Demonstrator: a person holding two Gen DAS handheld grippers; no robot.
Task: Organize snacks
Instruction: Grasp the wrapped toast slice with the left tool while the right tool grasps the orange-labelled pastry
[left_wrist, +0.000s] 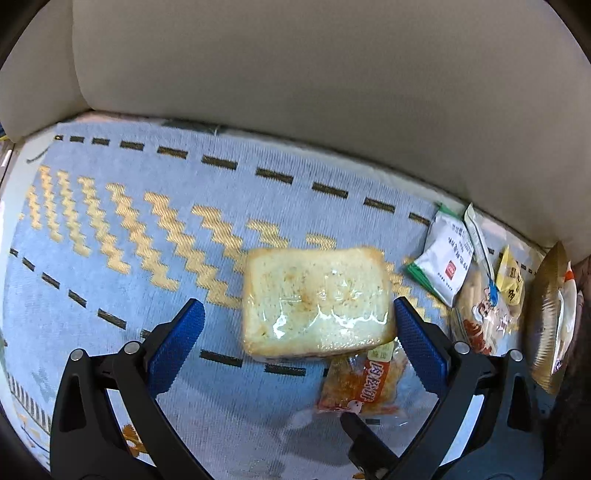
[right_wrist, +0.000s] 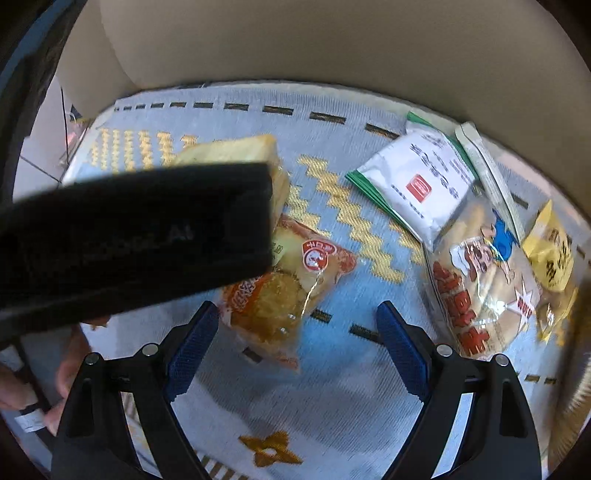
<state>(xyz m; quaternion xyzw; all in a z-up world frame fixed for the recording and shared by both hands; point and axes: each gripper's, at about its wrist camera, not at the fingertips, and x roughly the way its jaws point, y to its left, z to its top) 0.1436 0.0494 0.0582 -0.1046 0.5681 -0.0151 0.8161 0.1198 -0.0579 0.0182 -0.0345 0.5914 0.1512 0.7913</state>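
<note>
A slice of bread in clear wrap (left_wrist: 317, 302) lies on the blue patterned cloth (left_wrist: 110, 229), its near edge resting on an orange snack packet (left_wrist: 362, 384). My left gripper (left_wrist: 295, 306) is open and straddles the bread, its right finger close to the bread's right edge. In the right wrist view my right gripper (right_wrist: 297, 306) is open and holds nothing; the orange packet (right_wrist: 280, 295) lies just beside its left finger. The black body of the left gripper (right_wrist: 140, 236) crosses this view and hides most of the bread (right_wrist: 258, 147).
On the right lie a white-and-green packet (right_wrist: 417, 184), a clear bag with red print (right_wrist: 480, 288) and a yellow packet (right_wrist: 550, 258). A gold bag (left_wrist: 550, 321) stands at the far right. A beige cushion back (left_wrist: 295, 74) rises behind. A hand (right_wrist: 70, 369) shows at lower left.
</note>
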